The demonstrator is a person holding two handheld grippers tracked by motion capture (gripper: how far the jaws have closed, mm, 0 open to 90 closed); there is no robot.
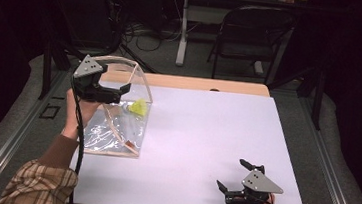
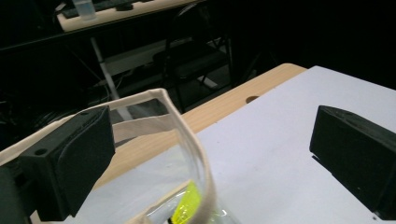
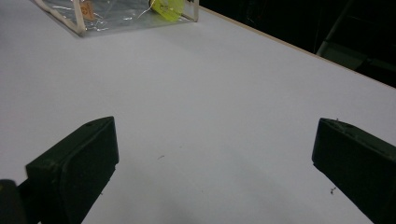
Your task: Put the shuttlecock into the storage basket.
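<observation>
A clear plastic bag (image 1: 116,126) with cream trim lies on the left part of the white table (image 1: 206,134). A yellow-green thing (image 1: 138,108) sits inside it near its far end. My left gripper (image 1: 122,92) hovers over the bag's arched cream handle (image 2: 187,130), jaws wide apart, with the handle passing by the left jaw and not pinched. The yellow-green thing (image 2: 187,205) shows just below through the plastic. My right gripper (image 1: 231,173) rests low at the table's near right, open with nothing but bare tabletop between its jaws (image 3: 215,158); the bag (image 3: 107,11) lies far off.
A small orange-brown tag (image 1: 129,142) lies in the bag's near corner. A bare wooden strip (image 1: 196,83) runs along the table's far edge. Beyond it on the floor stand a dark folding chair (image 1: 251,33) and a desk leg with cables.
</observation>
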